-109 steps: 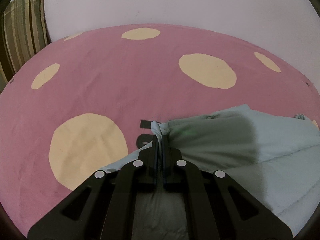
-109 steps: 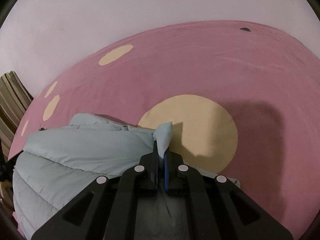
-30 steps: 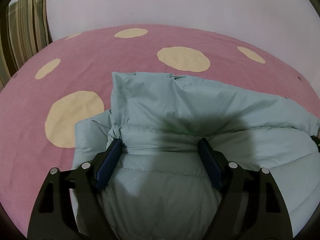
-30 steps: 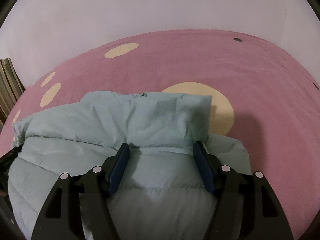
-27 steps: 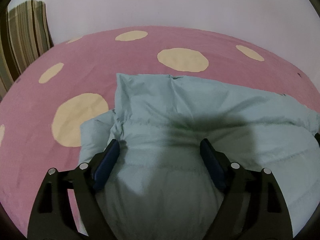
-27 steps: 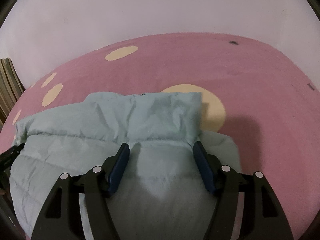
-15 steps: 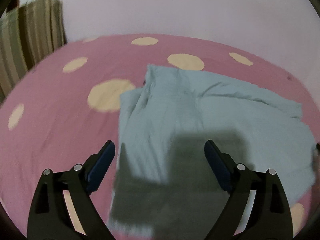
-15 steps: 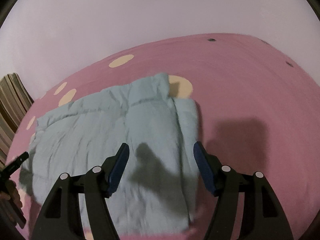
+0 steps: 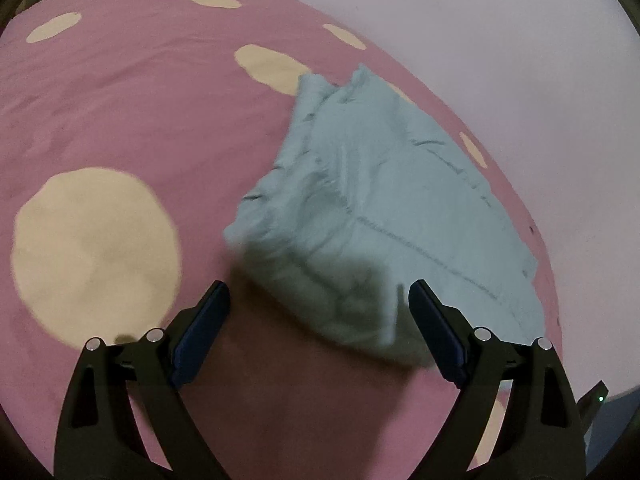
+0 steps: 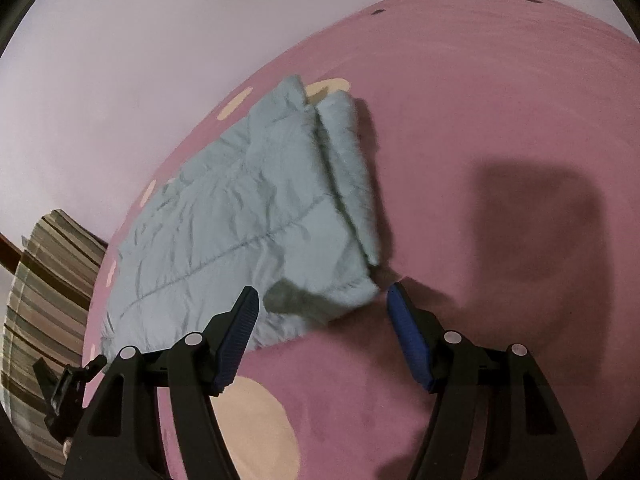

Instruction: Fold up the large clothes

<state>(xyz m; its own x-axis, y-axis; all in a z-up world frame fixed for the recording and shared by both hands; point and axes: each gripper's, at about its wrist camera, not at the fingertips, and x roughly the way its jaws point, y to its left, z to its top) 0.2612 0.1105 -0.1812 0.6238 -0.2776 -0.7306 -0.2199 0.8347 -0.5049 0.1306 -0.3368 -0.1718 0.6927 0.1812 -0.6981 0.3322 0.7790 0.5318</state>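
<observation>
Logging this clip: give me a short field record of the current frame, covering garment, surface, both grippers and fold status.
garment: pale blue quilted puffer jacket, lying folded into a rough rectangle
surface: pink bedspread with cream circles
left gripper: jaws wide open, holding nothing, above the jacket's near corner
right gripper: jaws wide open, holding nothing, near the jacket's corner
background: striped cushion, pale wall
fold status: jacket folded over and released

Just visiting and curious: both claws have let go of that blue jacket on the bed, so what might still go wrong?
The jacket is puffy, so with the left gripper and right gripper open and off it, the fold might spring back. The rolled edge on one side looks loose and could slip open. The jacket's far end lies close to the bedspread's edge by the wall, so a careless tug may drag it off.
</observation>
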